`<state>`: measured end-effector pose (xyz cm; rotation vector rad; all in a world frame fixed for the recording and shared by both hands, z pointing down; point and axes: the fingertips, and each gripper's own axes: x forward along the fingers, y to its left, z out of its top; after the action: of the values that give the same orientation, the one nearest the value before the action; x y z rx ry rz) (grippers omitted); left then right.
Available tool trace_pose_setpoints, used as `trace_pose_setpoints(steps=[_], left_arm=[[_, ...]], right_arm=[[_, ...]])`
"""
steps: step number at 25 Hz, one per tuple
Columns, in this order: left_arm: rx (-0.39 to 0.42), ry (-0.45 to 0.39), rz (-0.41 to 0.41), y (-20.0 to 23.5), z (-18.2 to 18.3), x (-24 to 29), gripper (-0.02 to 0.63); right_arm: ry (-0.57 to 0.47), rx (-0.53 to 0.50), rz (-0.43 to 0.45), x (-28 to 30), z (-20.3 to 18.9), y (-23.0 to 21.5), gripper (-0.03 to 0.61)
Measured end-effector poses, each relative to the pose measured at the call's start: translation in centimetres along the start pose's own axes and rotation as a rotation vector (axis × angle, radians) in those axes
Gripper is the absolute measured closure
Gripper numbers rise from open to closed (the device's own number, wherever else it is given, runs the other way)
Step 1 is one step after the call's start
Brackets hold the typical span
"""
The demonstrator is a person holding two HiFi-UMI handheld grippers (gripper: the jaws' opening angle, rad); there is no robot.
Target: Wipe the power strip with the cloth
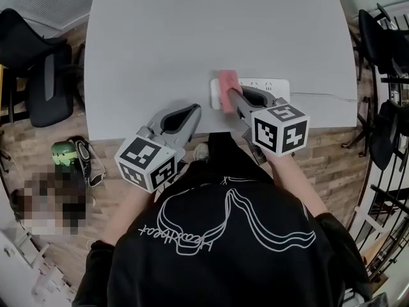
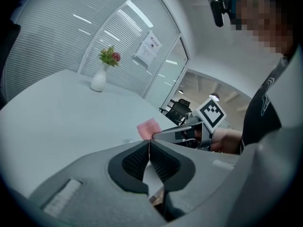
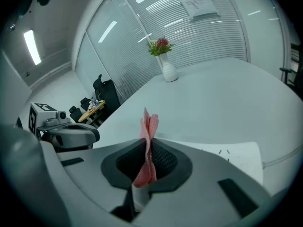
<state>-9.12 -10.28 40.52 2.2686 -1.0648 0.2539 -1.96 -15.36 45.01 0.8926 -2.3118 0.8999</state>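
A white power strip [image 1: 271,86] lies near the table's front edge, its cable running off to the right. My right gripper [image 1: 231,96] is shut on a pink cloth [image 1: 228,89], which hangs over the strip's left end. In the right gripper view the cloth [image 3: 149,141] stands pinched between the jaws, with the strip [image 3: 236,157] just beyond to the right. My left gripper [image 1: 193,111] is shut with nothing in it, over the table edge left of the strip. From the left gripper view the cloth [image 2: 148,127] shows past the closed jaws.
The grey table [image 1: 192,43] stretches away ahead. A white vase with flowers [image 3: 163,60] stands at its far side. Office chairs [image 1: 38,75] stand at the left and right. A green object and shoes [image 1: 73,158] lie on the wooden floor at the left.
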Motion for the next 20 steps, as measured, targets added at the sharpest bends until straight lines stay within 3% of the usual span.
trace_pose_setpoints(steps=[10, 20], left_arm=[[-0.024, -0.005, 0.028, 1.0, -0.8, -0.8, 0.600], [-0.032, -0.008, 0.036, 1.5, -0.9, -0.9, 0.600]], right_arm=[[0.099, -0.059, 0.009, 2.9, -2.2, 1.4, 0.541], [0.119, -0.076, -0.008, 3.6, -2.3, 1.4, 0.541]])
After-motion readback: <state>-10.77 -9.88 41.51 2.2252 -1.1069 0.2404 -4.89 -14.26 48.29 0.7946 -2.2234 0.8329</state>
